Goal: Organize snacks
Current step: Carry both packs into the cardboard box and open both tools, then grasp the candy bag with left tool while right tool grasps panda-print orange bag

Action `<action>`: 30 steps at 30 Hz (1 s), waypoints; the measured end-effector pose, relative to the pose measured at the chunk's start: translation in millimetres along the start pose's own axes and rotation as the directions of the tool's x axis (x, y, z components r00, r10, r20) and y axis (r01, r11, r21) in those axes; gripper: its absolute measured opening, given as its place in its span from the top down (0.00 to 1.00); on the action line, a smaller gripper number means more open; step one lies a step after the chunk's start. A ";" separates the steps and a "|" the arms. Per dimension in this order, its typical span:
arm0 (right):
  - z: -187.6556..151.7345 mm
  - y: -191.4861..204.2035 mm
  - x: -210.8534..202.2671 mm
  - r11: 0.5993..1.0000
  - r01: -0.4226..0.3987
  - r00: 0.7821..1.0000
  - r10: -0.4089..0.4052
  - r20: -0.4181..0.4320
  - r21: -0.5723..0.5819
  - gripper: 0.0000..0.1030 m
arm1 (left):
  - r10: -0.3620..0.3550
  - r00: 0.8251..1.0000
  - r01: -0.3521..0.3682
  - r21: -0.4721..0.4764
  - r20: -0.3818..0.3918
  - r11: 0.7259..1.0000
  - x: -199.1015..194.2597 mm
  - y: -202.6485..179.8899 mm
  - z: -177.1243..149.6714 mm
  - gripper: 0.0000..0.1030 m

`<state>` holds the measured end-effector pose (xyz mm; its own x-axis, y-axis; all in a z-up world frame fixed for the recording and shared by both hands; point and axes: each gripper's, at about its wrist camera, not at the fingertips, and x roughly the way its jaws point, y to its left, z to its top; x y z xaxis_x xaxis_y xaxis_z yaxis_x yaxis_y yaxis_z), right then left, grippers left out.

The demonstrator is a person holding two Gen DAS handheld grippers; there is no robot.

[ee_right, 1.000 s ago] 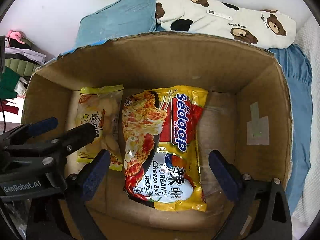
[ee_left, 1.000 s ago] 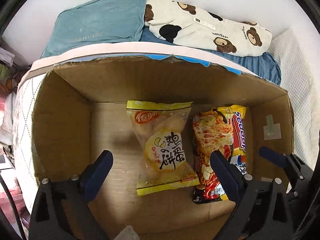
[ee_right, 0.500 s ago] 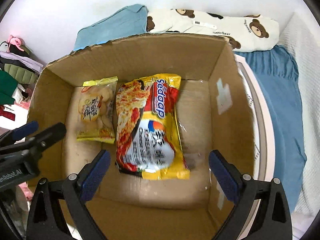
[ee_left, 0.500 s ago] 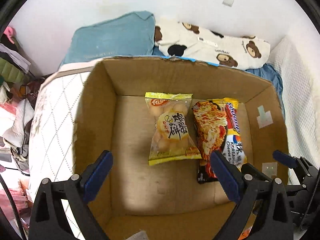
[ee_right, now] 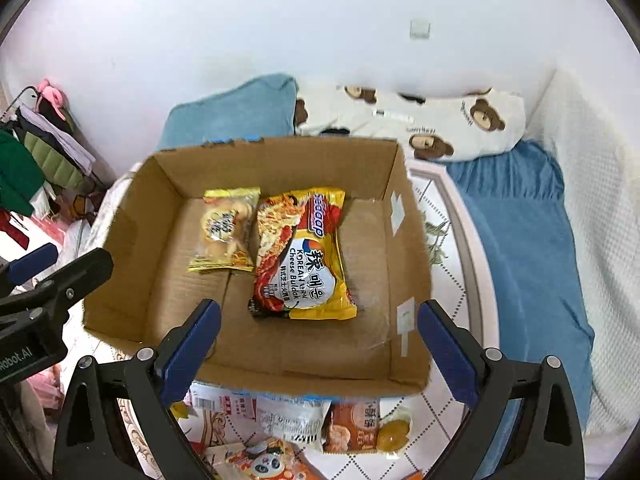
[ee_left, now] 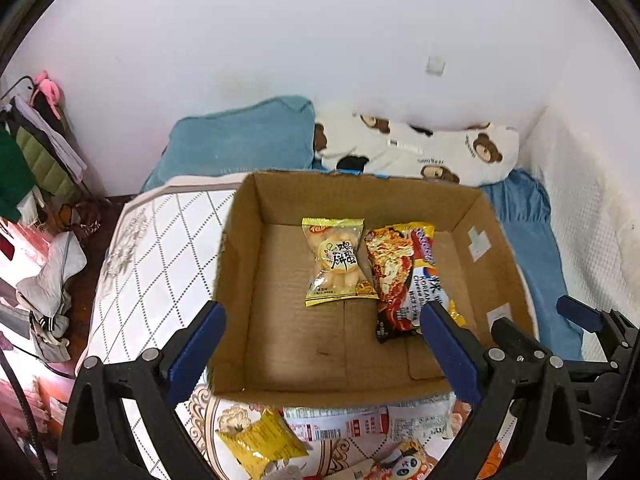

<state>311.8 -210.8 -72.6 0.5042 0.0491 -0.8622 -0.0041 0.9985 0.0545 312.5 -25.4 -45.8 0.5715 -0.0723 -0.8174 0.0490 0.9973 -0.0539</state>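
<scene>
I hold both claws above the near edge of the cardboard box (ee_left: 494,216), each spread wide and empty: the left claw (ee_left: 320,356) over the box's near wall, the right claw (ee_right: 318,354) likewise. Inside, the yellow biscuit pack (ee_left: 338,266) lies flat just beside the noodle packet (ee_right: 304,256), edges touching or nearly so, toward the far wall.

The step in hand, as I judge it, is fetching another snack from the pile on the bed in front of the box: a small yellow packet (ee_left: 262,446) under my left claw, an orange packet (ee_right: 360,426) under my right. I would drop straight down onto one loose pack, pinch it by a free edge, and avoid dragging its neighbours.
</scene>
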 end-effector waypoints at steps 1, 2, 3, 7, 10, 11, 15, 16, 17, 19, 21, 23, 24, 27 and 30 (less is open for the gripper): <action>-2.3 0.3 -6.7 1.000 0.000 1.000 0.000 0.014 0.001 0.03 | -0.002 1.000 0.002 -0.006 0.018 1.000 -8.7 0.3 -3.7 0.04; -5.4 0.9 -14.9 1.000 0.002 1.000 -0.002 0.029 0.000 0.03 | -0.004 1.000 0.004 -0.007 0.027 1.000 -14.2 0.6 -6.0 0.04; -7.9 1.6 -20.8 1.000 0.006 0.999 -0.006 0.042 -0.001 0.03 | -0.007 0.999 0.007 -0.007 0.039 1.000 -21.0 0.4 -9.2 0.04; -20.4 2.9 -50.2 1.000 0.025 0.995 -0.025 0.101 0.004 0.03 | -0.016 0.998 0.017 -0.016 0.062 1.000 -41.5 1.9 -19.4 0.04; -28.3 2.0 -69.5 1.000 0.021 0.991 -0.023 0.130 0.016 0.03 | -0.024 0.997 0.026 -0.024 0.080 0.999 -58.0 3.9 -26.3 0.04; -31.0 1.1 -74.9 1.000 0.011 0.991 -0.014 0.135 0.027 0.03 | -0.024 0.996 0.026 -0.028 0.084 0.999 -63.0 5.1 -29.7 0.04; -45.6 -0.5 -86.1 0.998 -0.033 0.992 0.026 0.120 0.057 0.03 | -0.017 0.997 0.020 -0.047 0.069 0.999 -71.7 11.2 -44.4 0.04; -52.1 -0.7 -84.9 0.996 -0.051 0.994 0.045 0.098 0.066 0.03 | -0.015 0.998 0.018 -0.050 0.057 0.999 -71.7 12.7 -49.6 0.04; -57.9 -1.5 -83.0 0.995 -0.065 0.995 0.059 0.082 0.077 0.03 | -0.012 0.999 0.014 -0.052 0.039 0.999 -69.7 14.9 -55.4 0.04; -71.4 -1.8 -74.0 0.992 -0.085 0.996 0.082 0.035 0.093 0.03 | 0.003 1.000 -0.004 -0.063 -0.022 0.998 -59.6 20.8 -73.6 0.04; -89.7 -1.0 -57.3 0.989 -0.104 0.994 0.108 -0.030 0.103 0.03 | 0.013 0.996 -0.020 -0.072 -0.089 0.997 -47.4 24.4 -93.5 0.04; -106.1 2.1 -38.9 0.989 -0.111 0.988 0.120 -0.099 0.093 0.03 | 0.018 0.980 -0.037 -0.093 -0.200 0.995 -25.4 30.2 -125.0 0.04; -117.1 3.8 -25.5 0.990 -0.116 0.982 0.127 -0.138 0.082 0.03 | 0.018 0.971 -0.042 -0.097 -0.240 0.994 -16.6 30.8 -137.7 0.04; -142.3 8.8 6.0 0.992 -0.118 0.966 0.125 -0.228 0.042 0.03 | -0.010 0.911 -0.042 -0.116 -0.413 0.992 20.8 32.3 -189.1 0.04; -165.3 13.9 37.6 0.993 -0.118 0.942 0.113 -0.315 0.004 0.12 | -0.100 0.816 -0.005 -0.181 -0.570 0.983 57.2 31.0 -238.6 0.09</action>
<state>188.0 -191.1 -187.5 0.2023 0.1668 -0.9650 -0.0602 0.9856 0.1578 151.2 3.7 -231.1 -0.0052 -0.1539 -0.9881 -0.1036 0.9828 -0.1526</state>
